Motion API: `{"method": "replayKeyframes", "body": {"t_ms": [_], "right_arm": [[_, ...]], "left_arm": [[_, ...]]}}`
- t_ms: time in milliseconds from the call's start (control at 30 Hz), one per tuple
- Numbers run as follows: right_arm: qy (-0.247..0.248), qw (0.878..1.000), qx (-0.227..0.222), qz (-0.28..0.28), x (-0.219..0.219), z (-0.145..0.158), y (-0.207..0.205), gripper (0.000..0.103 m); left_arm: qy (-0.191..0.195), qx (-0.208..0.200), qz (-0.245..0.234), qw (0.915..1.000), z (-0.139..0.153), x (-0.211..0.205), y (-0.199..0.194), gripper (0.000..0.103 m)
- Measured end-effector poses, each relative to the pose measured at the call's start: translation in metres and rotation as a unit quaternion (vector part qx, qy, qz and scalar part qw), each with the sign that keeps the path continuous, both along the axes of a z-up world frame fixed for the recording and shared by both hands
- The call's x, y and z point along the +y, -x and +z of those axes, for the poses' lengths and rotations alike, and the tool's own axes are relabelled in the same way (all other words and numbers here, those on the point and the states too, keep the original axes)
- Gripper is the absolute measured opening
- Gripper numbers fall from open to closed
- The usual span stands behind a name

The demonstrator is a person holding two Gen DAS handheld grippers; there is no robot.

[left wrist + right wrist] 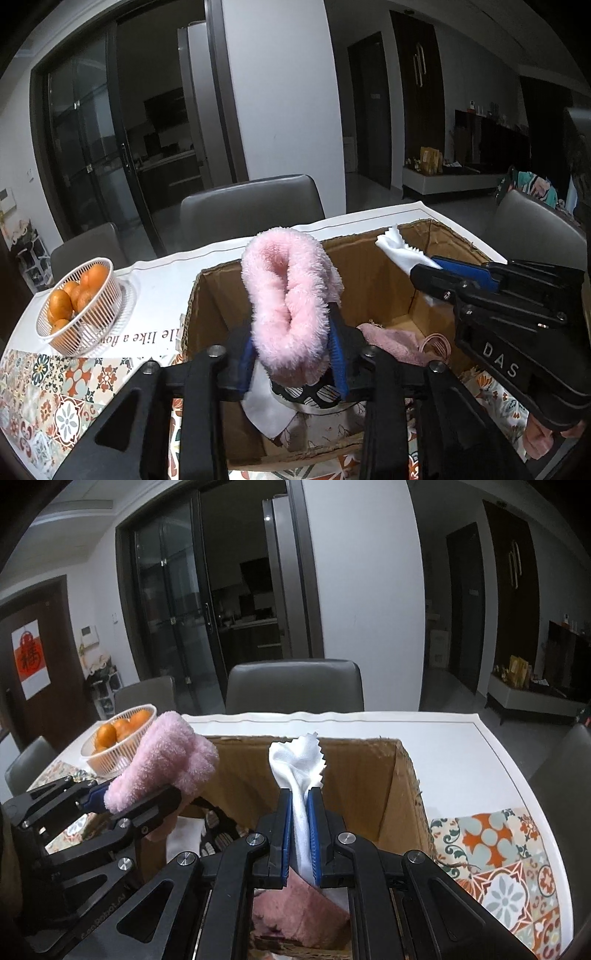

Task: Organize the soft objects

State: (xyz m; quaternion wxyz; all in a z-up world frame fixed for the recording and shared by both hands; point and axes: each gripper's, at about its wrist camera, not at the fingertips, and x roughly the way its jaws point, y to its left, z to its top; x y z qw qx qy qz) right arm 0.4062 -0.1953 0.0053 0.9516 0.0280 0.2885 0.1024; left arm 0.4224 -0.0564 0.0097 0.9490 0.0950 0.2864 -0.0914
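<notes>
My left gripper [293,332] is shut on a fluffy pink cloth [286,295] and holds it above the open cardboard box [369,280]; the cloth also shows in the right wrist view [166,764]. My right gripper [300,801] is shut on a white cloth [297,768] with a zigzag edge, over the same box [406,775]. In the left wrist view the right gripper [430,267] and the white cloth [395,247] are at the right. A pink towel [391,341], a white cloth [266,402] and a patterned fabric lie inside the box.
A white basket of oranges [79,299] stands left of the box on the white table [424,731]. A patterned tile mat [498,867] covers the near side. Grey chairs [295,686] stand at the far edge and sides.
</notes>
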Motion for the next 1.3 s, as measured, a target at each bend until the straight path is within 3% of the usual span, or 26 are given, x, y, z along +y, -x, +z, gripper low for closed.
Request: {"method": "replayKeyframes", "body": {"t_ms": [33,67,133,500,933,1300], "right_arm": [[0.000,1.000,0.004,-0.001,0.000,0.000,-0.001,0.019],[-0.003,1.000,0.005,-0.003,0.000,0.001,-0.003,0.036],[0.002,1.000,-0.005,-0.017,-0.002,0.001,0.000,0.049],[0.016,0.998,-0.012,-0.053,-0.007,0.018,0.029,0.050],[0.030,0.994,-0.063,-0.078,0.005,0.064,0.112,0.065],[0.038,0.991,-0.095,-0.090,0.016,0.085,0.184,0.074]], "left_arm": [[-0.001,-0.002,0.003,1.0000,0.000,0.001,0.000,0.050],[-0.001,-0.006,0.010,0.9999,0.001,0.001,0.002,0.052],[0.000,-0.011,0.015,0.9998,0.003,0.002,0.004,0.054],[0.035,-0.017,0.042,0.9983,0.020,0.018,0.034,0.071],[0.042,-0.073,0.074,0.9937,0.062,0.039,0.122,0.086],[0.042,-0.089,0.106,0.9895,0.078,0.055,0.193,0.099]]}}
